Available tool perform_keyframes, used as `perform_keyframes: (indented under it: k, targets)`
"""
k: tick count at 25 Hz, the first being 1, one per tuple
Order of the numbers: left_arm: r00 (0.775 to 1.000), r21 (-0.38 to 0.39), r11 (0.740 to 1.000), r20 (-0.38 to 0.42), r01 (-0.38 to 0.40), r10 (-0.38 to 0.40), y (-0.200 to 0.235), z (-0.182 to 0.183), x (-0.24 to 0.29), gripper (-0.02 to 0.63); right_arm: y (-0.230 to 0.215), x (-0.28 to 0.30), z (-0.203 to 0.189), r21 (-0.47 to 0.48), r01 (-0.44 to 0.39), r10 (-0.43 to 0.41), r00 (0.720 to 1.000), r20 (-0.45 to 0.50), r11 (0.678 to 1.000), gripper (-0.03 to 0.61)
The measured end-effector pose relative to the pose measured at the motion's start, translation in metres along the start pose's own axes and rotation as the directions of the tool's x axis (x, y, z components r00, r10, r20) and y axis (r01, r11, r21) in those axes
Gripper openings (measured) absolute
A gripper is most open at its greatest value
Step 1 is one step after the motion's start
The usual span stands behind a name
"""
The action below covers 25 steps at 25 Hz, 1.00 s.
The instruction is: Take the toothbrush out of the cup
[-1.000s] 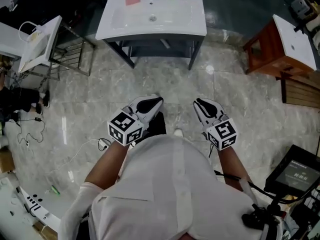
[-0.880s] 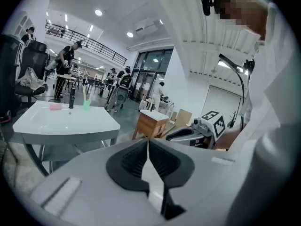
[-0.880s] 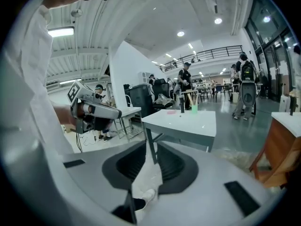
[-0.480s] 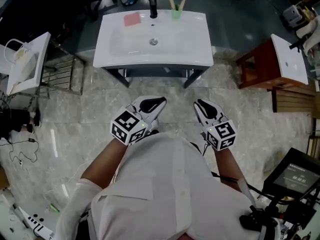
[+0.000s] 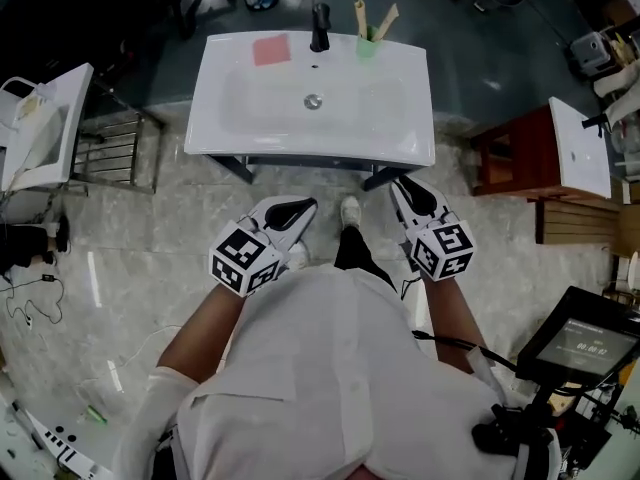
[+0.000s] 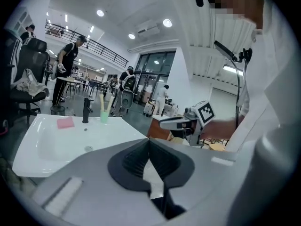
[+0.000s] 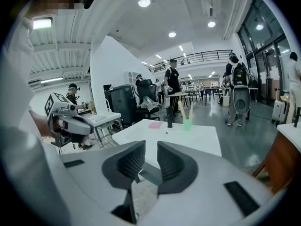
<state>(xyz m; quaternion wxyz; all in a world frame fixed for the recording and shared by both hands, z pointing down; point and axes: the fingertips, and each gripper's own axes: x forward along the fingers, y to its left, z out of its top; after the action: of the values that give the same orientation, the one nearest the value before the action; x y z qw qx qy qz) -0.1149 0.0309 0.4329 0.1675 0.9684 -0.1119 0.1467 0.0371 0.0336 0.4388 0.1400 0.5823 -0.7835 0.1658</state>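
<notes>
A green cup (image 5: 367, 46) stands at the back of the white sink (image 5: 400, 138), right of the black faucet (image 5: 320, 28), with two pale toothbrushes (image 5: 384, 21) leaning out of it. The left gripper view shows the cup (image 6: 104, 118) far ahead, and the right gripper view shows the cup (image 7: 187, 124) too. My left gripper (image 5: 300, 206) is shut and empty, short of the sink's front edge. My right gripper (image 5: 408, 190) hovers at that edge, its jaws opening with nothing between them. Both are far from the cup.
A pink pad (image 5: 271, 50) lies left of the faucet. A second basin on a rack (image 5: 40, 118) stands to the left, and a wooden stand with a basin (image 5: 560, 148) to the right. People and chairs are behind the sink (image 6: 66, 65). A screen (image 5: 580, 343) sits at lower right.
The sink has come closer as the person stepped toward it. Both grippers moved forward to its front edge, the right one furthest. The right jaws parted slightly.
</notes>
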Motion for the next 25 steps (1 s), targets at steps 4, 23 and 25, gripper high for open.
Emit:
perform_keyframes:
  k: [4, 23, 25]
  targets:
    - [0.998, -0.024, 0.998, 0.017, -0.056, 0.057, 0.043, 0.020, 0.031, 0.006, -0.069, 0.055, 0.028, -0.005, 0.009, -0.008, 1.000, 0.027, 1.000, 0.055]
    - [0.952, -0.106, 0.949, 0.045, -0.296, 0.302, 0.146, 0.103, 0.133, 0.007, -0.250, 0.276, 0.115, -0.056, -0.078, 0.081, 0.996, 0.044, 0.995, 0.158]
    - [0.943, -0.118, 0.939, 0.039, -0.324, 0.330, 0.153, 0.105, 0.136, 0.007, -0.257, 0.295, 0.118, -0.055, -0.085, 0.087, 0.995, 0.040, 0.995, 0.163]
